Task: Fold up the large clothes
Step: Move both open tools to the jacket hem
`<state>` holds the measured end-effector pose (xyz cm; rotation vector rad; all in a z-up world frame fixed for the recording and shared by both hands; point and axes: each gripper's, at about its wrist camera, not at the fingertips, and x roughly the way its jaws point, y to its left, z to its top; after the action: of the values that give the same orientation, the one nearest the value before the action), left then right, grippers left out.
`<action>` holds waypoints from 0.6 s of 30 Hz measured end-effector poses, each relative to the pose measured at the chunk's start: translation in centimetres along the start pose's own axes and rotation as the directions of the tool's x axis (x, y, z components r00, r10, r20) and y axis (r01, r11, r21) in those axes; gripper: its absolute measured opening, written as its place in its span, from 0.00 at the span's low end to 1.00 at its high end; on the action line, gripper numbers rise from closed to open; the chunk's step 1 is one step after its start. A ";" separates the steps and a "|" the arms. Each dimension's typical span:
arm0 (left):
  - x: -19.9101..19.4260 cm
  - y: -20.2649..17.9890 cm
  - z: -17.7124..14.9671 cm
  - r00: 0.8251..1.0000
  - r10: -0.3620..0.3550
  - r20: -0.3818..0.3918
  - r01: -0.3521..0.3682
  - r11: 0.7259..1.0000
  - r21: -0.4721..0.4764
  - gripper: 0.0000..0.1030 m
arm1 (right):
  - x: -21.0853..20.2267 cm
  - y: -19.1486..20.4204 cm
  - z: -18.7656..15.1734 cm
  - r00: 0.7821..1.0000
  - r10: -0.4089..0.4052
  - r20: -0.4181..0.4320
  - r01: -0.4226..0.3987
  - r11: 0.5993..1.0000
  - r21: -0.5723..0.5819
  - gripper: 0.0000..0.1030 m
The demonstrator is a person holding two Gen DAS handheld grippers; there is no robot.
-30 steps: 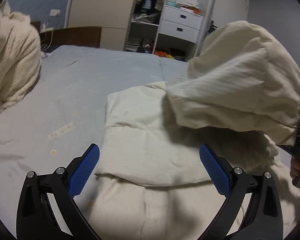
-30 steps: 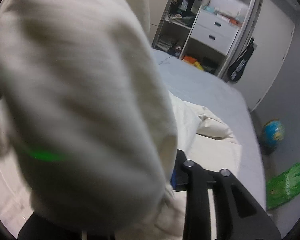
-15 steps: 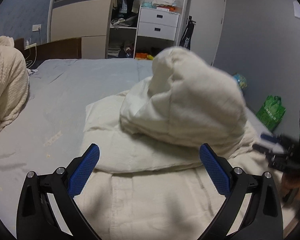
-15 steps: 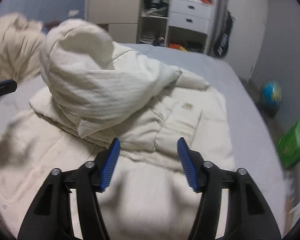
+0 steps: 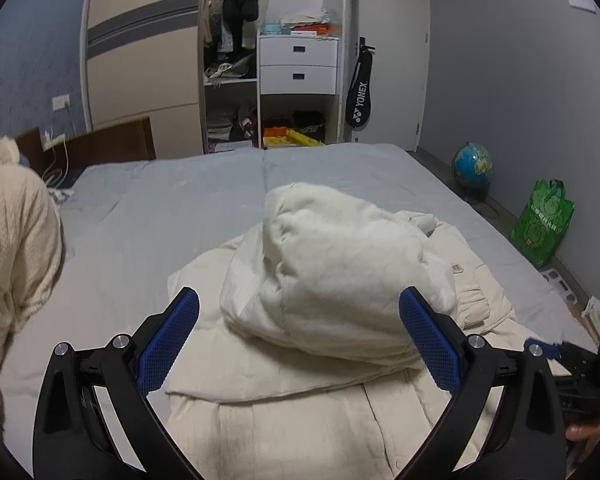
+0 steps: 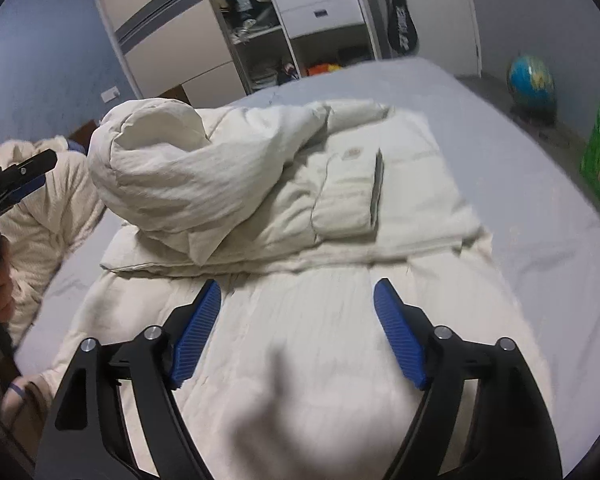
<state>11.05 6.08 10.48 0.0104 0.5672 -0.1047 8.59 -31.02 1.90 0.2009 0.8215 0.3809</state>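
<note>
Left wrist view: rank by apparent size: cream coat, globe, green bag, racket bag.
1. cream coat, by far the largest.
2. green bag.
3. racket bag and globe look alike; not ranked. Distances from the camera differ, so true sizes stay unsure.

Bed (image 5: 188,208) covered by pale grey-blue sheet, dark wooden headboard (image 5: 108,146) at far end. Cream padded coat (image 5: 340,280) lay spread across near half of bed, upper part folded back over body, hood bunched on top. Second cream knitted garment (image 5: 16,248) sat heaped at bed's left edge, apart from coat. On floor (image 5: 496,208) beside bed: globe (image 5: 472,166), green bag (image 5: 544,222).
</note>
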 end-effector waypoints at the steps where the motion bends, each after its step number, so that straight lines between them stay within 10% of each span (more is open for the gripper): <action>1: 0.2 -0.1 0.3 1.000 0.004 -0.002 -0.004 1.000 0.008 0.94 | 0.1 0.0 -0.2 1.000 0.005 -0.010 -0.005 1.000 0.012 0.73; 15: 4.3 -0.2 2.5 0.994 -0.001 -0.107 0.000 1.000 -0.011 0.93 | 0.7 -2.2 -1.1 0.996 0.051 -0.068 -0.040 0.987 0.154 0.73; 18: 4.6 -0.3 2.1 0.991 -0.046 -0.124 0.044 0.999 -0.024 0.73 | 0.8 -2.1 -1.2 0.994 0.067 -0.082 -0.053 0.985 0.164 0.73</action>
<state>16.00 5.29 9.84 -0.0165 0.6937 -0.1426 8.75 -32.61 -0.11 0.3628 0.9354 0.3816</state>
